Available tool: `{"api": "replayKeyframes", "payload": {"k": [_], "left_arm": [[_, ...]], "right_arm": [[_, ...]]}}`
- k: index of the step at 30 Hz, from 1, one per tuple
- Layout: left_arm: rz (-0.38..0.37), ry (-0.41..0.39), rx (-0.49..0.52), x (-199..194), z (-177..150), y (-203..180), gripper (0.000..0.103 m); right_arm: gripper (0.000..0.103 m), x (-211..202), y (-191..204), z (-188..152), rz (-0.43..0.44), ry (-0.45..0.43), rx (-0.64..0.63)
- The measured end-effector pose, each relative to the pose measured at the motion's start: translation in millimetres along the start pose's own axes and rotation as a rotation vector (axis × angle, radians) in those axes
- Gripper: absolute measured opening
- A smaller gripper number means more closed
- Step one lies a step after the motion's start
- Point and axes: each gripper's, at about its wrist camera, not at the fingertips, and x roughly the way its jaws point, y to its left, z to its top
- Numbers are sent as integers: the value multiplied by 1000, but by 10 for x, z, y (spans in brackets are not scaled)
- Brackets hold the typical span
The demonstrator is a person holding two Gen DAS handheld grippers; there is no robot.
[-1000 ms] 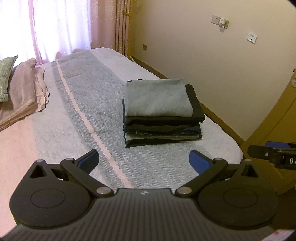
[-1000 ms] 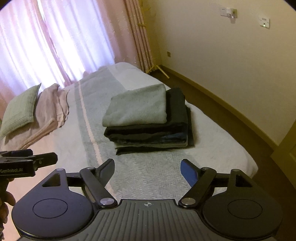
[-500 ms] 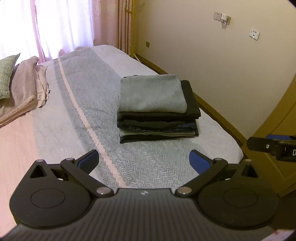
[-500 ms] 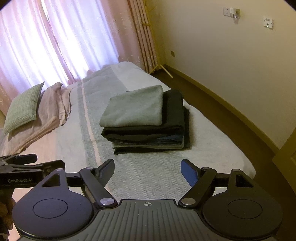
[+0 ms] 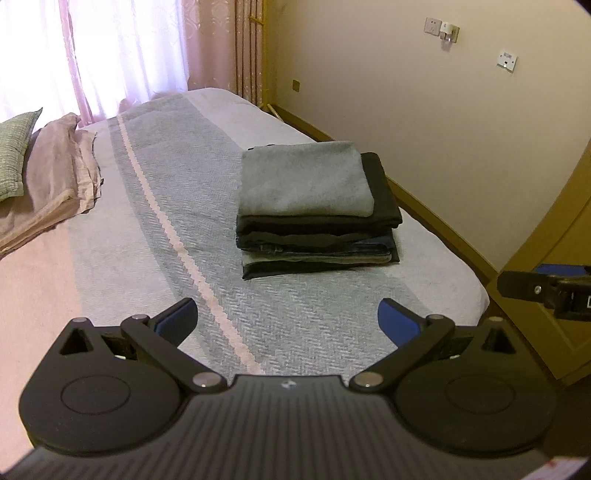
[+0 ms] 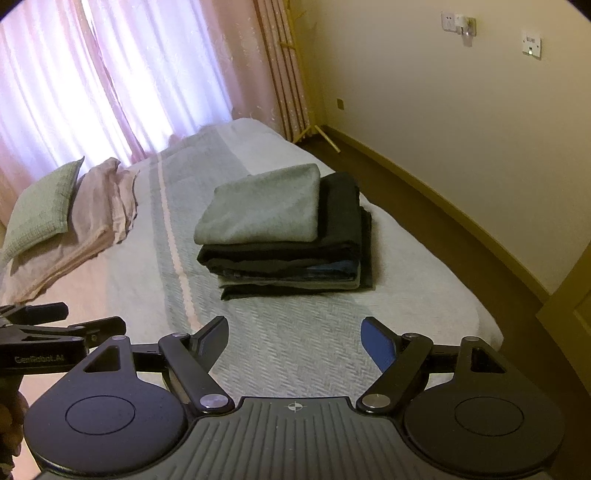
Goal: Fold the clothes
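Black plastic and blue pads on both tools, each one spread wide with nothing between the fingers. Left gripper (image 5: 286,321) held above the near end of the bed (image 5: 332,317), well apart from the clothes, blue pads (image 5: 397,325) facing inward across an empty gap. Right gripper (image 6: 293,338) likewise held wide over the near bedding, empty, seen also at the right edge of the left wrist view as a dark bar (image 5: 546,290). In the right wrist view, the left tool again at the lower left edge, with a small part of a hand (image 6: 11,417) below it. Further out, a stack of folded clothes (image 5: 317,218) lying on the bed cover, toward the side of the bed nearer the wall. On top of the stack a grey folded piece (image 6: 264,206), lying flat and a little to the left, under it a black piece (image 5: 384,195) showing on the right side, then dark blue and grey-green layers at the bottom. Left of the stack, a pale pink stripe (image 5: 162,221) running along the grey cover. At the far left, a folded pink blanket (image 6: 92,225) with a green cushion (image 6: 42,210) leaning on it. Behind, pink curtains (image 6: 122,74) with bright light, and a cream wall (image 5: 424,110) with sockets (image 6: 458,22) high up.
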Motion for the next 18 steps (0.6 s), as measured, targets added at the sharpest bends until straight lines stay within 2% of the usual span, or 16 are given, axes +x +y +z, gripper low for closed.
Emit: {"api": "replayKeyframes", "payload": {"k": [7,12,18], "left_arm": [[6,0,-2,-30,-25,60,102],[5,5,-8,-34,-24,85,102],[1,7,7,-35,-28,86,102]], "right_arm": [[78,7,77,-20,-14,4,-14],[92,5,116,-34,-32,2,-13],[95,31,145,-55,-47,20,-18]]}}
